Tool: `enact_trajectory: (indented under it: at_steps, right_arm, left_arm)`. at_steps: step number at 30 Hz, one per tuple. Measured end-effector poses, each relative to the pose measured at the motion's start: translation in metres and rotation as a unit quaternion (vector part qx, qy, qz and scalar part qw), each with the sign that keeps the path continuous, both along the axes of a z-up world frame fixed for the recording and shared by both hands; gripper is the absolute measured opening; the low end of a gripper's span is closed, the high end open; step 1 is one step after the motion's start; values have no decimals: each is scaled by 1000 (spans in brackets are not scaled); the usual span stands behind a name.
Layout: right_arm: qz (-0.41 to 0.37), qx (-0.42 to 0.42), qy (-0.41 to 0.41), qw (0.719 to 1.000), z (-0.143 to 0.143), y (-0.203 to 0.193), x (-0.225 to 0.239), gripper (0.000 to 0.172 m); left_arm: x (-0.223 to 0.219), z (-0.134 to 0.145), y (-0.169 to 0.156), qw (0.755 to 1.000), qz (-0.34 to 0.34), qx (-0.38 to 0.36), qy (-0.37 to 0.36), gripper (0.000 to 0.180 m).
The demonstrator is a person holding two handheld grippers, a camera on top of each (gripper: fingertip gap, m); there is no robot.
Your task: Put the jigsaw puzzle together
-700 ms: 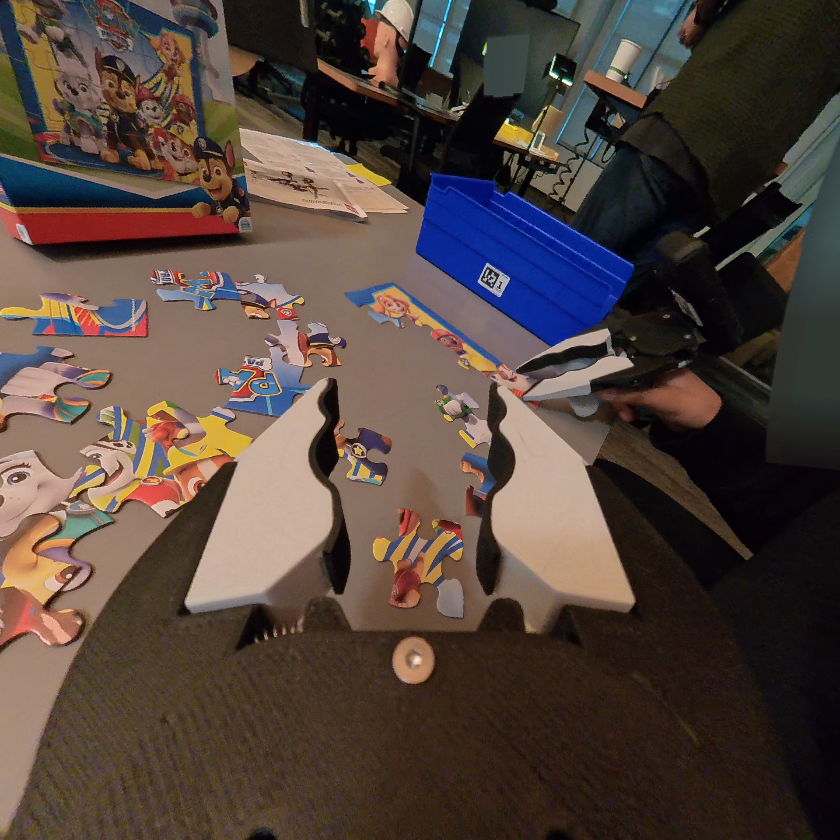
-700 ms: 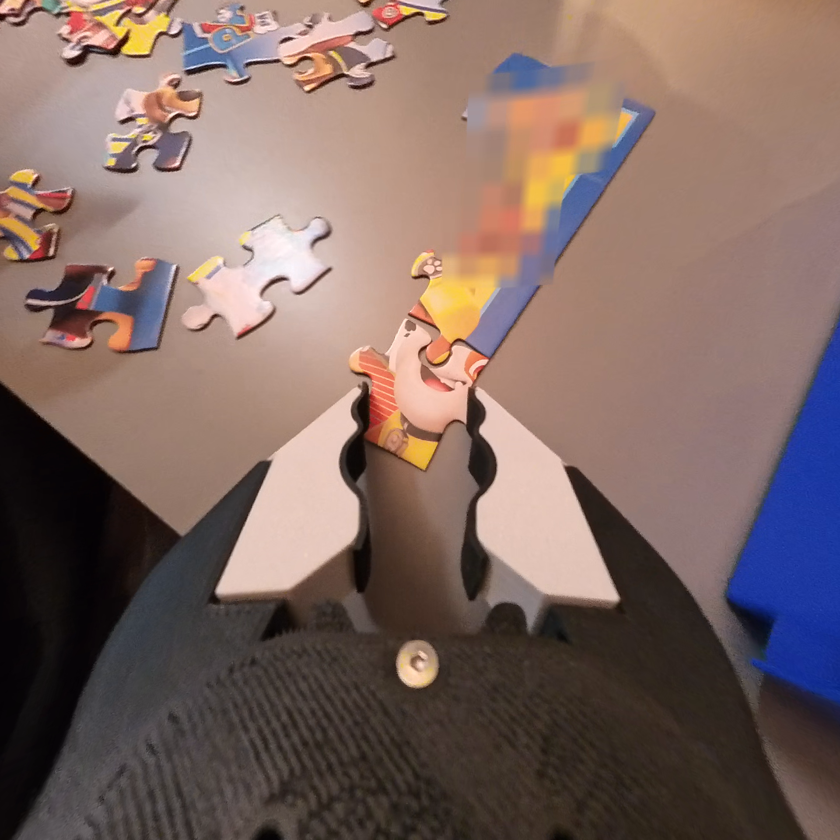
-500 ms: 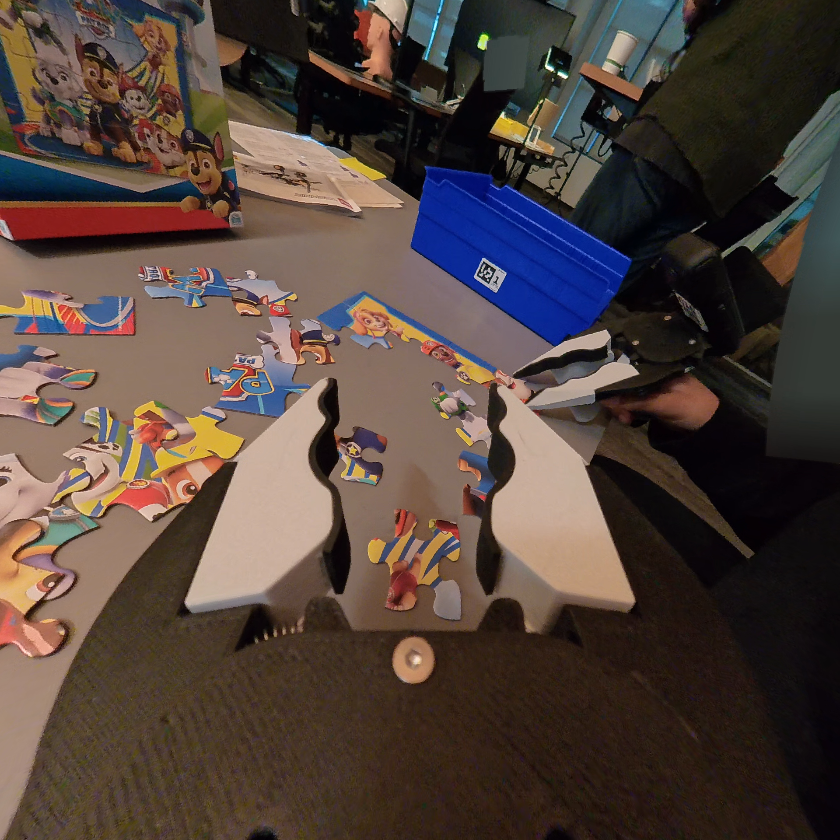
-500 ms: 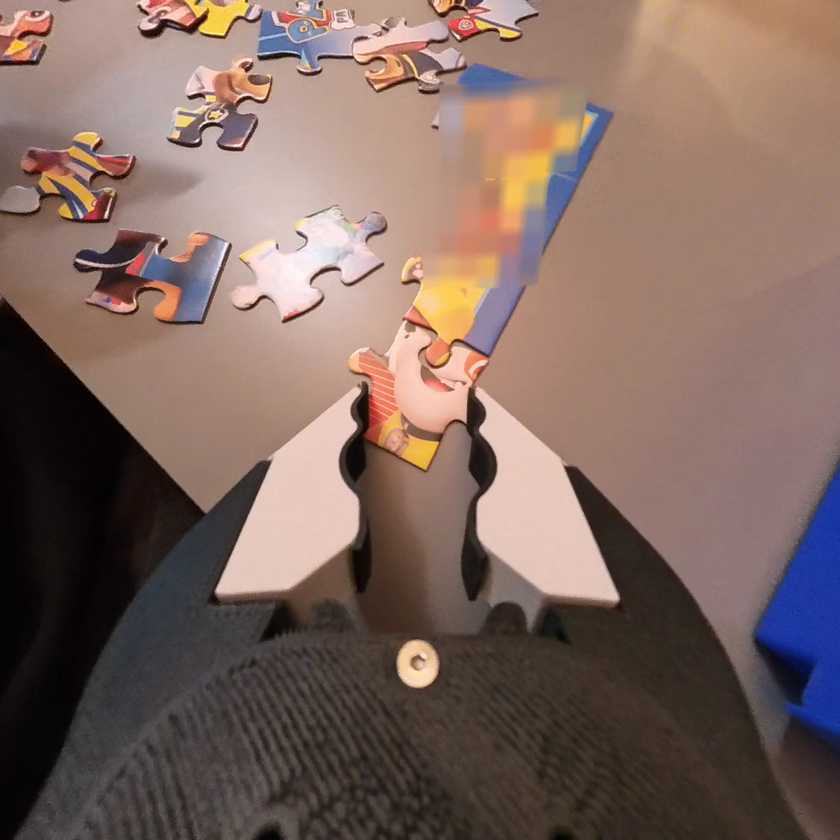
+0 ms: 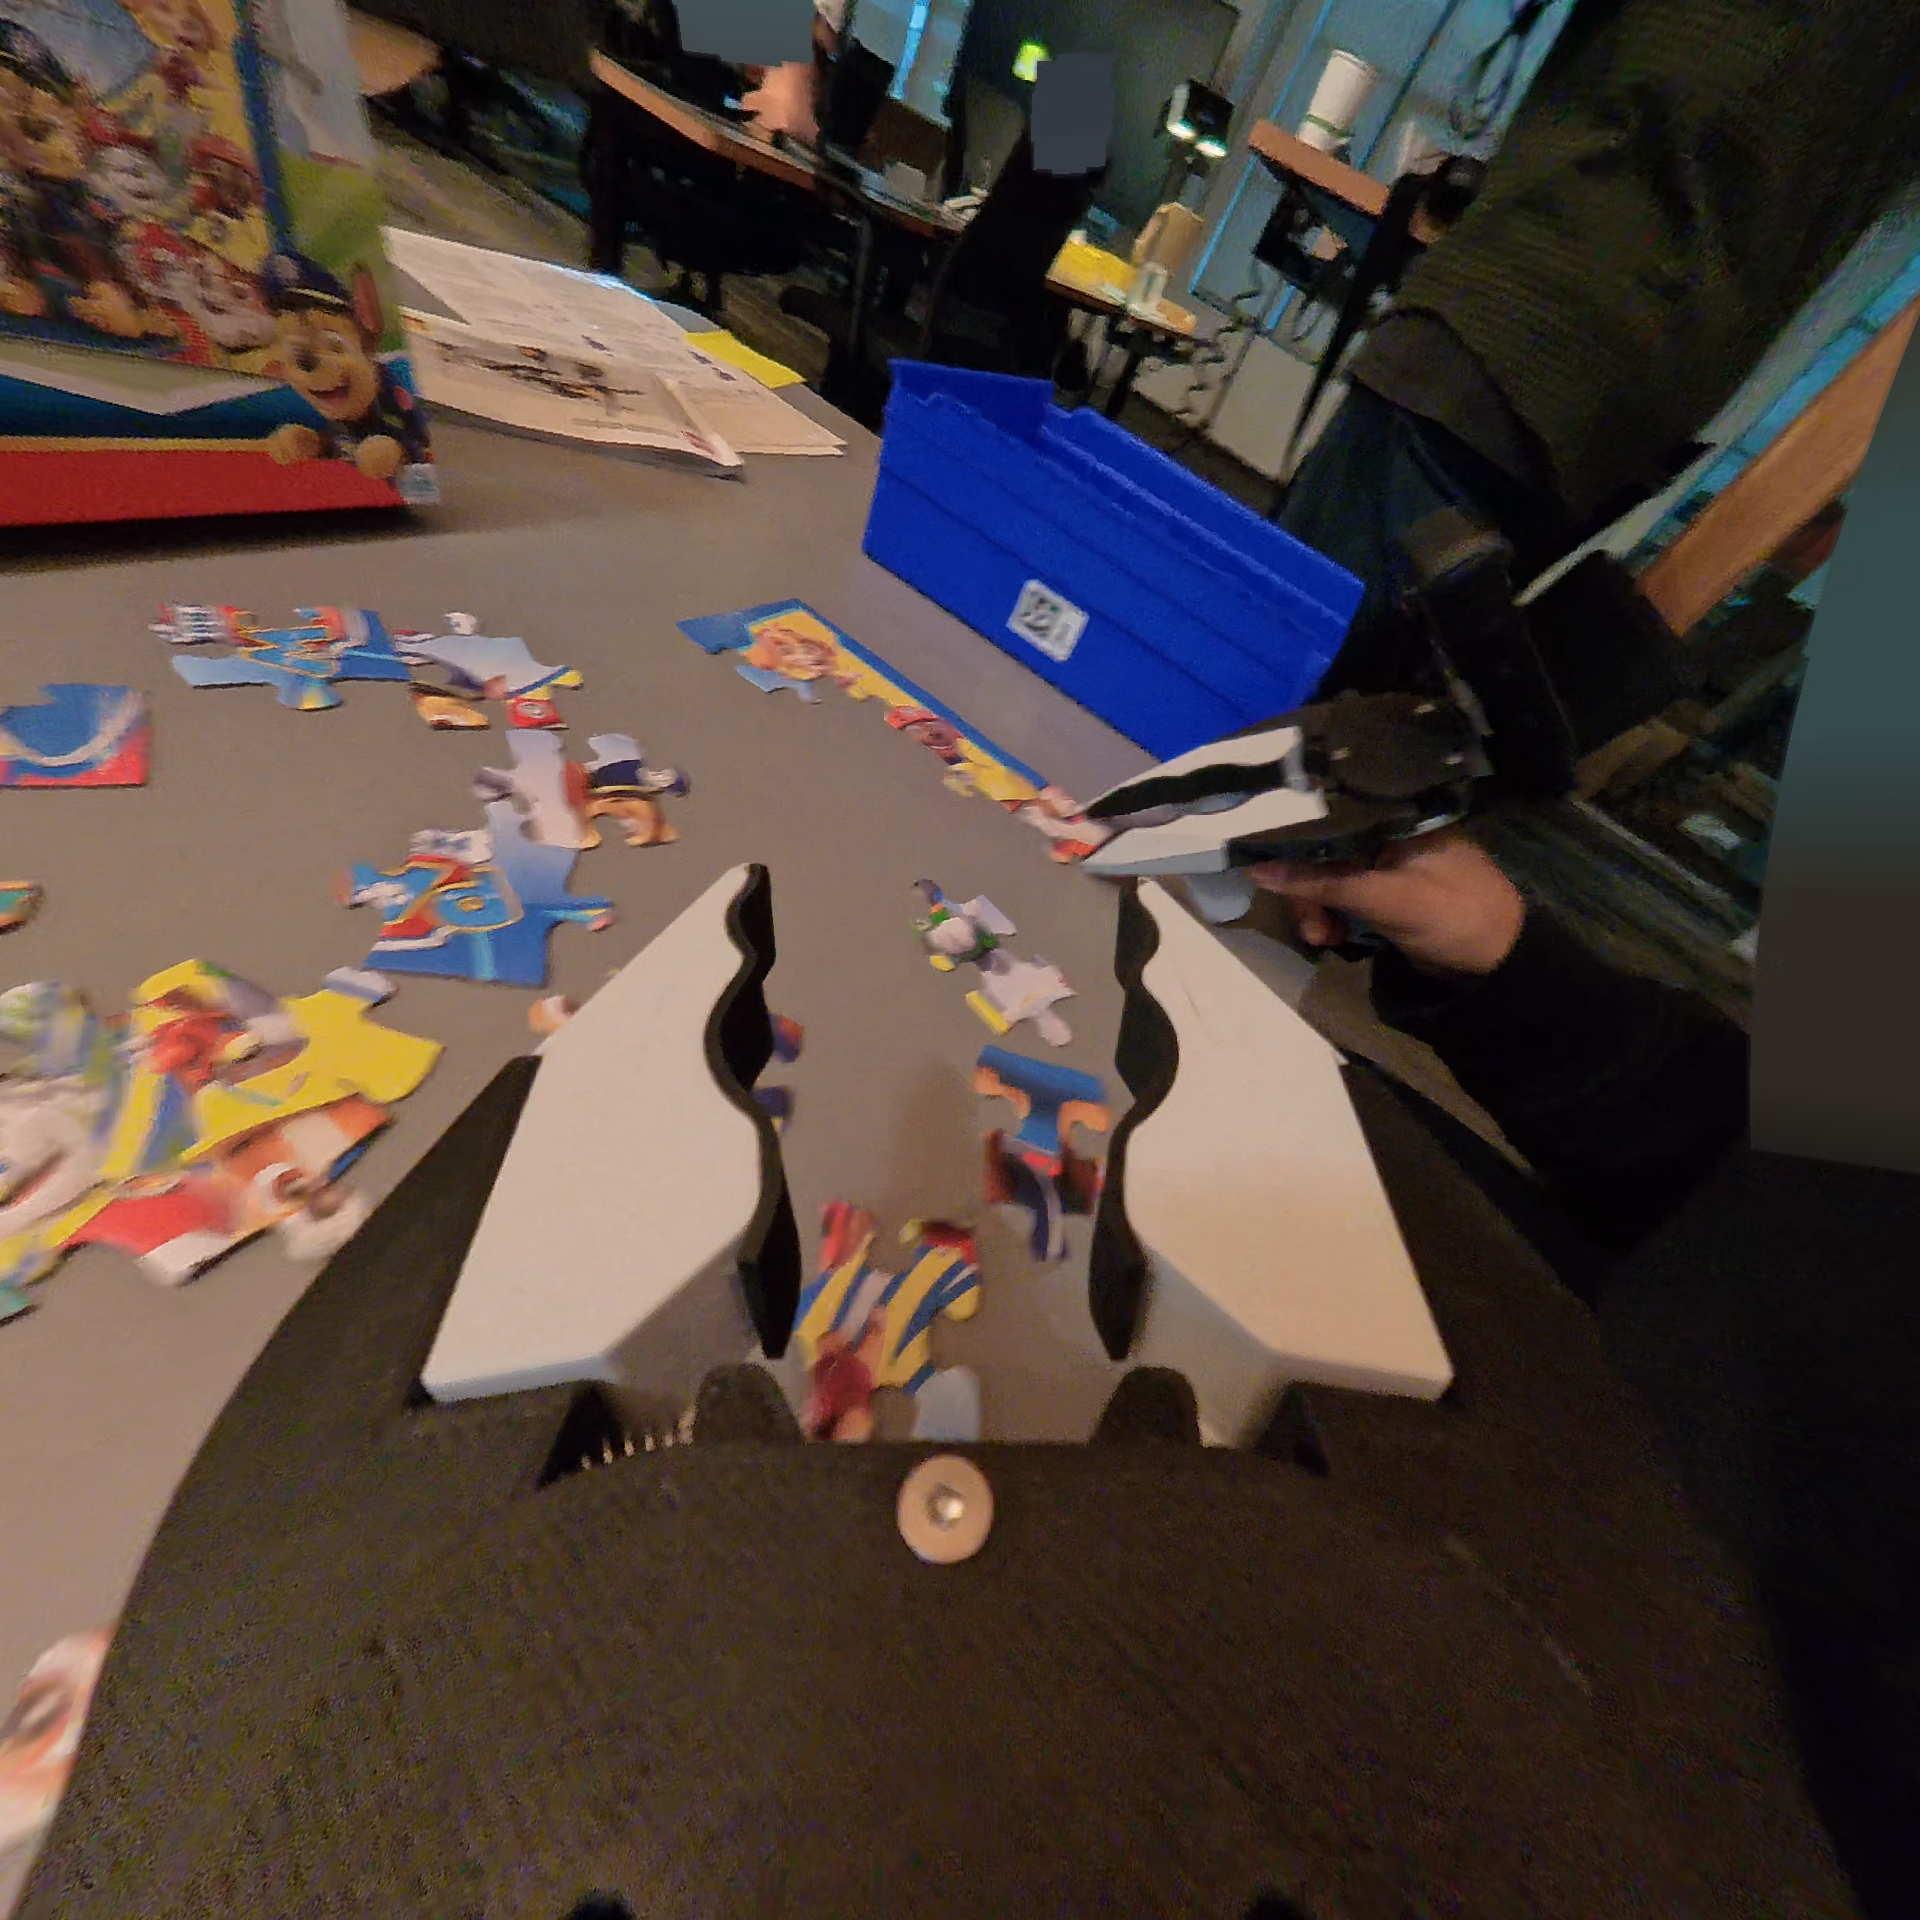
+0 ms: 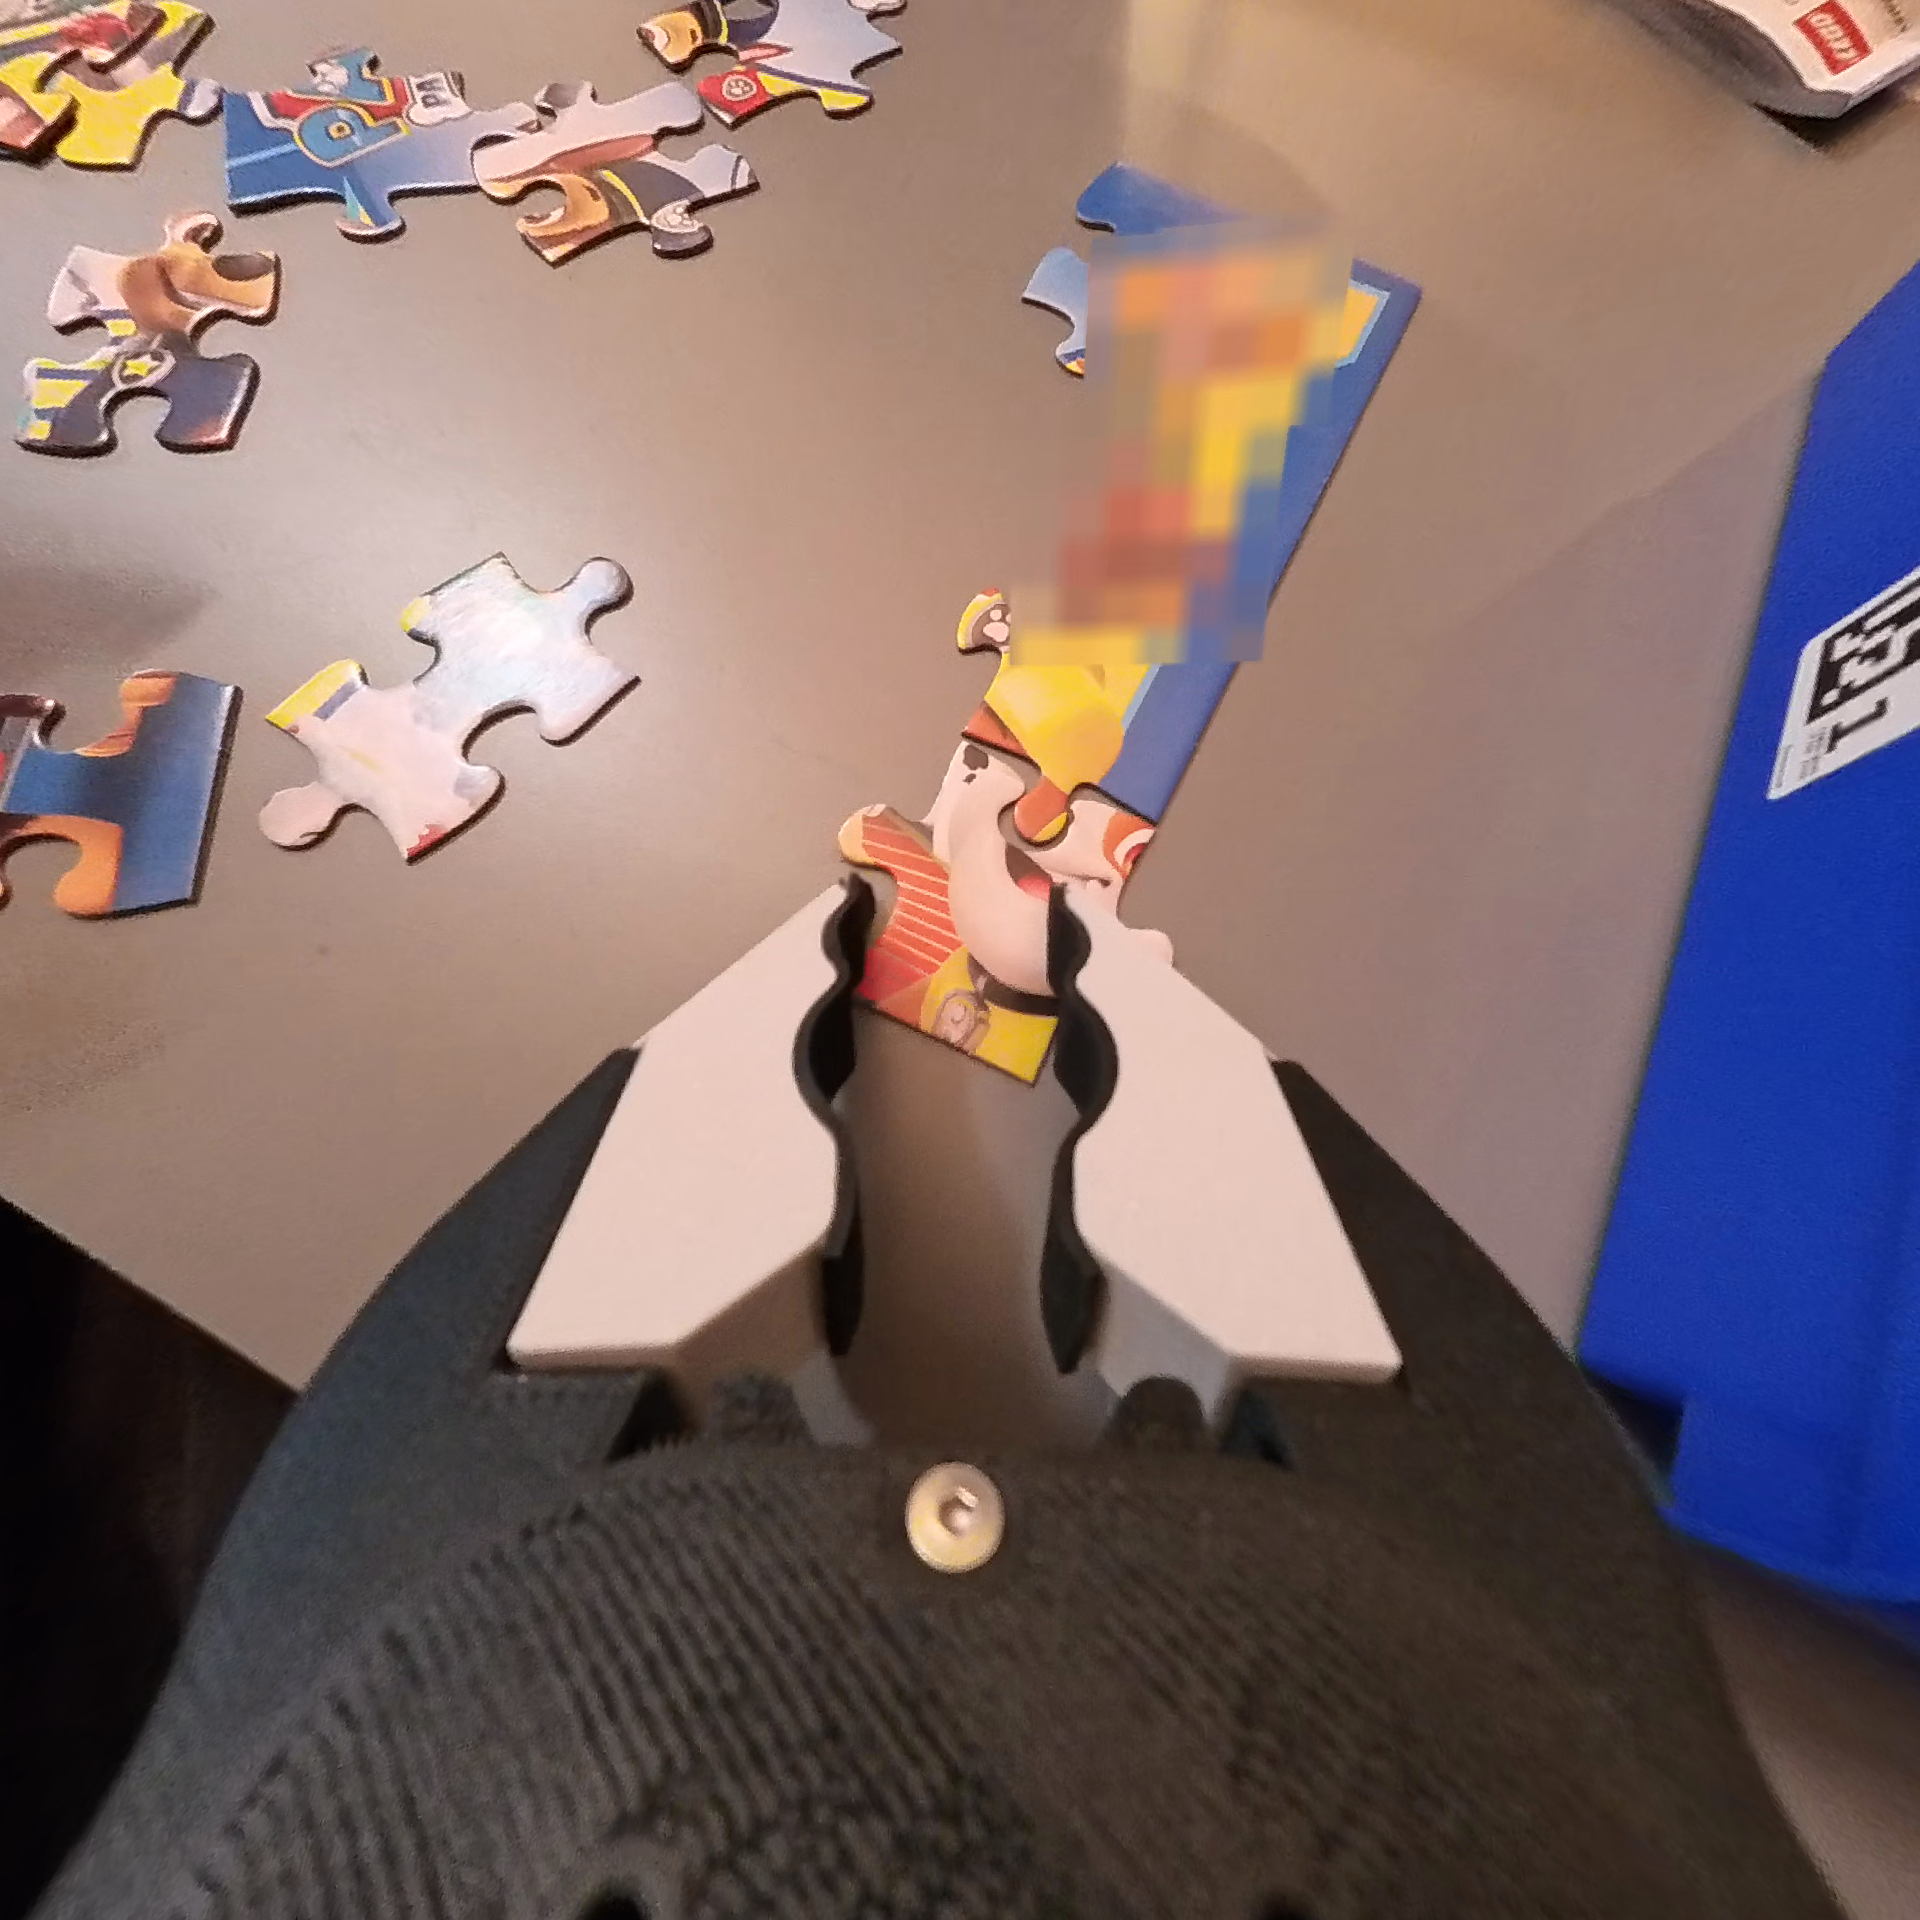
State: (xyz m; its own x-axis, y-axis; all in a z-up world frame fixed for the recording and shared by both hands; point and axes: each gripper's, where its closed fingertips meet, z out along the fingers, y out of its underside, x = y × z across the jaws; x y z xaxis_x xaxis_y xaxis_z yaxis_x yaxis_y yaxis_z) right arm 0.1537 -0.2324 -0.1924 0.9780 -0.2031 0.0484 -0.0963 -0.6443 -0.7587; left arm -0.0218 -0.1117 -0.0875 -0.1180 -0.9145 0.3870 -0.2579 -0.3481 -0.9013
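Observation:
My right gripper (image 6: 956, 904) is low over the grey table (image 6: 727, 468). It is shut on the end puzzle piece (image 6: 977, 935), a white dog on red and yellow, with a pad against each side edge. That piece is joined to a blue-edged strip of joined pieces (image 6: 1340, 416) lying flat. In the left wrist view the right gripper (image 5: 1101, 831) is at the near end of that strip (image 5: 894, 696). My left gripper (image 5: 940, 883) is open and holds nothing. It hovers above loose pieces: a yellow-and-blue striped one (image 5: 883, 1309), a blue-and-orange one (image 5: 1039, 1132) and a white one (image 5: 987, 956).
A blue bin (image 5: 1091, 551) stands behind the strip and shows close on the right in the right wrist view (image 6: 1766, 1039). A puzzle box (image 5: 187, 260) and papers (image 5: 592, 353) are at the back left. Several loose pieces (image 5: 478, 914) lie to the left. A person (image 5: 1662, 260) stands at the right. The tips of one gripper are about 25 cm away from the tips of the other.
The right jaws have narrowed onto the end piece's side edges. The right gripper has swung, so the blue bin shows larger. The left gripper has crept forward, still open.

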Motion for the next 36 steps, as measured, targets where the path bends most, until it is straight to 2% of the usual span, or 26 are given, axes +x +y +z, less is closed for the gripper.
enact_trajectory:
  at_steps: [3,5,7,9,12,17,19,22,28,33,34,36]
  right_arm:
    - [5,1,-3,1000,0,-1,-2,38]
    - [8,1,-7,1000,0,-1,-3,38]
    - [5,2,-6,1000,0,-2,-3,39]
    - [-1,3,5,1000,0,-3,-3,38]
    - [-7,4,9,1000,0,-3,-1,35]
    - [-10,5,8,1000,0,-5,0,30]
    - [-9,5,8,1000,0,-5,0,30]
    - [-6,5,7,1000,0,-5,0,30]
    - [5,12,21,1000,0,-9,-8,19]
    - [7,25,57,998,1,-18,-16,5]
    - [6,30,67,997,2,-18,-16,9]
    - [-8,58,86,995,10,-14,-10,31]
  left_arm:
    - [17,30,-36,989,-103,-99,-24,70]
    - [35,39,-51,982,-148,-118,-7,73]
    - [62,32,-61,984,-169,-59,26,74]
    - [97,10,-62,982,-166,54,74,75]
    - [152,-21,-68,957,-188,173,136,75]
    - [217,-79,-66,911,-189,285,231,74]
    - [225,-93,-64,897,-185,314,251,72]
    - [227,-106,-63,889,-182,323,268,69]
    - [224,-111,-63,899,-189,269,289,66]
    - [224,-111,-64,898,-192,275,285,63]
    - [224,-111,-65,898,-194,278,281,61]
    - [223,-110,-67,898,-196,282,276,57]
